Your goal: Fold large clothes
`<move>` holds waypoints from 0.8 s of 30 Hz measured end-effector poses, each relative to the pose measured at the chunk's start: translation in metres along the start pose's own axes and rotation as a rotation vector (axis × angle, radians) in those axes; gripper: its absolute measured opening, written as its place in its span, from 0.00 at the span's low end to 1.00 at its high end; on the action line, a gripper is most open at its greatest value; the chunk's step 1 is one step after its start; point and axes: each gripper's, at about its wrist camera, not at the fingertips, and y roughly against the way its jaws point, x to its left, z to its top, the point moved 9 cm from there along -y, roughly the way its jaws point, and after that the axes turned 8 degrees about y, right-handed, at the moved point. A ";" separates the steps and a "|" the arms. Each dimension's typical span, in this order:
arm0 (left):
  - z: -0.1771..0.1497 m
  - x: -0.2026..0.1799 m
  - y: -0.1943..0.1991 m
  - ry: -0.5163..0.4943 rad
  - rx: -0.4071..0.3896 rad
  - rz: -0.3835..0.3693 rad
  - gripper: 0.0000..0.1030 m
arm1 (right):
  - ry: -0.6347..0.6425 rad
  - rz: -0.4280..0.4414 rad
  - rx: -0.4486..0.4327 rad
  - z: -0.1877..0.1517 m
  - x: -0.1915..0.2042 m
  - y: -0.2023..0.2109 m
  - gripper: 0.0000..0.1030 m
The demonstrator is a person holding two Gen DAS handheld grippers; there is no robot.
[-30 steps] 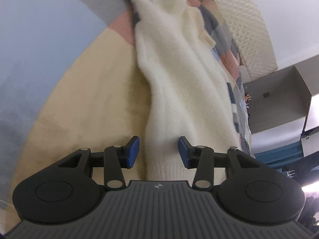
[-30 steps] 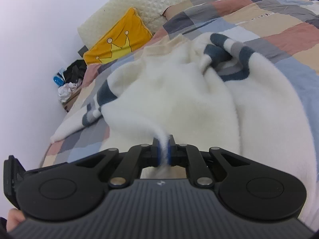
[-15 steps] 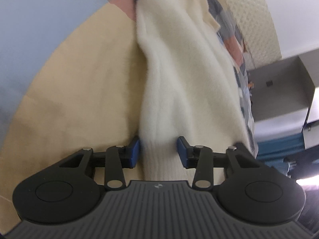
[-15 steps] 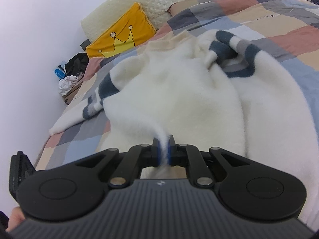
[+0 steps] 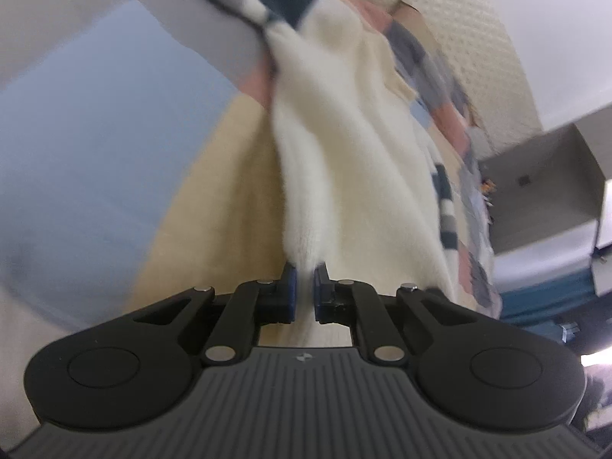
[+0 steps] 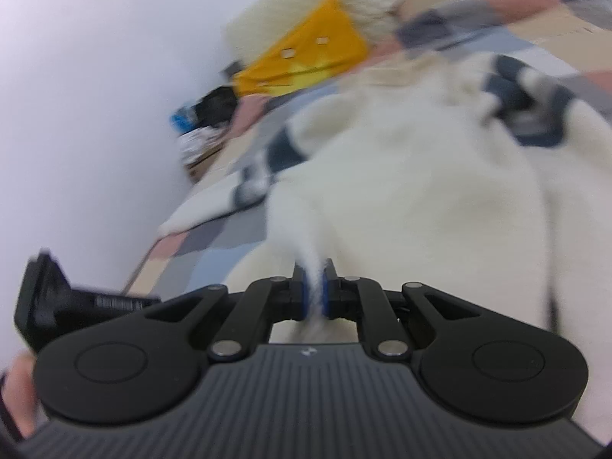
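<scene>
A fluffy cream sweater (image 5: 344,145) with dark blue and grey striped sleeves lies on a patchwork bedspread (image 5: 95,122). My left gripper (image 5: 305,271) is shut on the sweater's hem, which bunches between the blue pads. In the right wrist view the sweater (image 6: 413,191) spreads ahead, one striped sleeve (image 6: 524,103) crumpled at the right. My right gripper (image 6: 314,279) is shut on another fold of the sweater's edge. Both views are blurred.
A yellow crown pillow (image 6: 306,65) and a quilted cream headboard (image 5: 470,34) stand at the bed's far end. A white wall (image 6: 95,95) runs on the left, with clutter (image 6: 206,122) beside the bed. A grey shelf (image 5: 543,191) shows at the right.
My left gripper has closed on the sweater's hem, having been open around it before. Both grippers are moving, and the sweater is pulled up with them.
</scene>
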 end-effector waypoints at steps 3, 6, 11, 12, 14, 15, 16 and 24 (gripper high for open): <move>0.013 -0.001 0.025 -0.023 -0.034 0.055 0.08 | 0.095 0.025 0.025 -0.008 0.026 -0.003 0.10; 0.024 0.004 0.047 -0.029 -0.047 0.103 0.07 | 0.189 0.015 0.055 -0.021 0.045 -0.014 0.10; 0.036 0.025 0.062 -0.018 -0.051 0.202 0.07 | 0.325 0.038 0.104 -0.033 0.076 -0.032 0.10; 0.038 0.030 0.062 -0.023 -0.052 0.228 0.07 | 0.345 0.040 0.125 -0.037 0.080 -0.038 0.10; 0.041 0.043 0.060 -0.020 -0.050 0.287 0.07 | 0.368 0.040 0.170 -0.047 0.083 -0.050 0.10; 0.042 0.049 0.056 -0.008 -0.045 0.311 0.07 | 0.373 0.047 0.195 -0.053 0.084 -0.056 0.10; 0.042 0.055 0.050 0.006 -0.037 0.339 0.07 | 0.373 0.049 0.214 -0.058 0.084 -0.060 0.10; 0.044 0.082 0.025 0.087 -0.025 0.434 0.08 | 0.376 0.034 0.298 -0.084 0.076 -0.077 0.11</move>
